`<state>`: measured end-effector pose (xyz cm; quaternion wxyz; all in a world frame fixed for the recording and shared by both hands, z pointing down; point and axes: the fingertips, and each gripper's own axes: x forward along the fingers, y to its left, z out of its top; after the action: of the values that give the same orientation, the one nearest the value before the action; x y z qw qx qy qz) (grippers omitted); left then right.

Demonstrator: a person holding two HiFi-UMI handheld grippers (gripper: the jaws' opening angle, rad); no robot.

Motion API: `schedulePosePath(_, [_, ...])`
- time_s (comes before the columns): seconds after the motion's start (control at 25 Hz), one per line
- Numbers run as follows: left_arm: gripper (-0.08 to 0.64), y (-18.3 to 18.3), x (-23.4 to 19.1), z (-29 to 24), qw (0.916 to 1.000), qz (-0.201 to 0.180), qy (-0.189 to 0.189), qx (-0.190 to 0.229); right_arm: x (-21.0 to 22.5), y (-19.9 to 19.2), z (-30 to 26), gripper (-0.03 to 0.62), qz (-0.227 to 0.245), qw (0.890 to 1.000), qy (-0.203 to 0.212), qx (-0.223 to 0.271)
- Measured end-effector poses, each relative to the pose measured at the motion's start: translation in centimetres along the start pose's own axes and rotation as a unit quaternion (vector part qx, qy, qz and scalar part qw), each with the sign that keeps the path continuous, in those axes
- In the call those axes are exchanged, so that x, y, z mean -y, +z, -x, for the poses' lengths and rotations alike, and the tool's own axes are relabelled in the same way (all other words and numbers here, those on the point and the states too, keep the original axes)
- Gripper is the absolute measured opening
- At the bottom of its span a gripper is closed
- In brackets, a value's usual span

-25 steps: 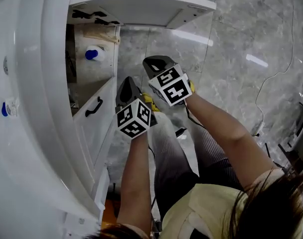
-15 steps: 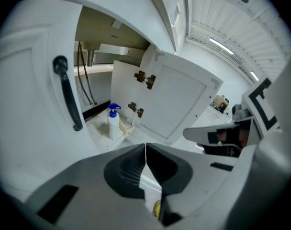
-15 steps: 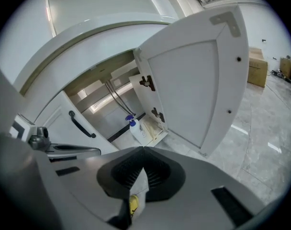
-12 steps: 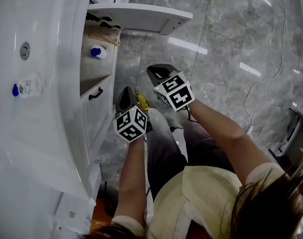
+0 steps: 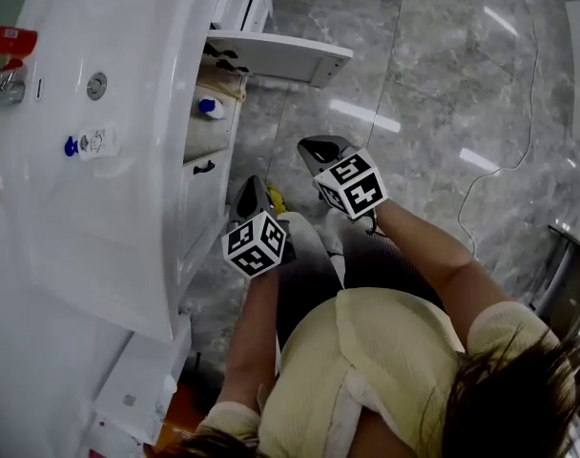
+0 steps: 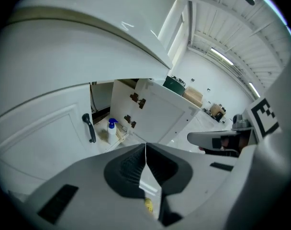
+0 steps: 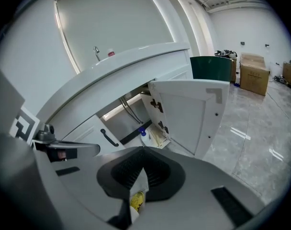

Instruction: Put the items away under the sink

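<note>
Under the white sink (image 5: 99, 208), one cabinet door (image 5: 280, 55) stands open. Inside stands a white spray bottle with a blue top (image 5: 210, 108), also visible in the left gripper view (image 6: 112, 130) and the right gripper view (image 7: 144, 135). On the sink's rim lies a white bottle with a blue cap (image 5: 90, 143). My left gripper (image 6: 145, 146) is shut and holds nothing. It hangs in front of the closed door's black handle (image 5: 204, 168). My right gripper (image 7: 143, 150) is also shut and empty, out over the floor facing the open cabinet.
A red item (image 5: 9, 38) sits by the tap at the sink's far left. Drain pipes (image 7: 128, 110) run down inside the cabinet. A thin cable (image 5: 519, 113) trails over the grey marble floor. A yellow thing (image 5: 276, 198) shows low between the grippers.
The head view has risen and pulled back, so the sink top with its bottle has come into sight. Both grippers have drawn away from the cabinet and stayed shut.
</note>
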<state>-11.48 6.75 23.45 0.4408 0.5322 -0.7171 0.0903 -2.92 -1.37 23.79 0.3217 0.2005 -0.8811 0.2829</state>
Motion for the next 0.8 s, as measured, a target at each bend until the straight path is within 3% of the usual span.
schedulePosePath(0.2, [0.04,1.0,0.2,2.6,1.0,-0.004,0.0,0.0,-1.4,1.5,2.3,0.026,0.007,1.0,0.007,0.002])
schedulePosePath(0.8, [0.04,5.7,3.0,9.5,0.9987,-0.015,-0.048,0.012,-7.6,4.7,8.6,0.026,0.024,0.999,0.044,0.013])
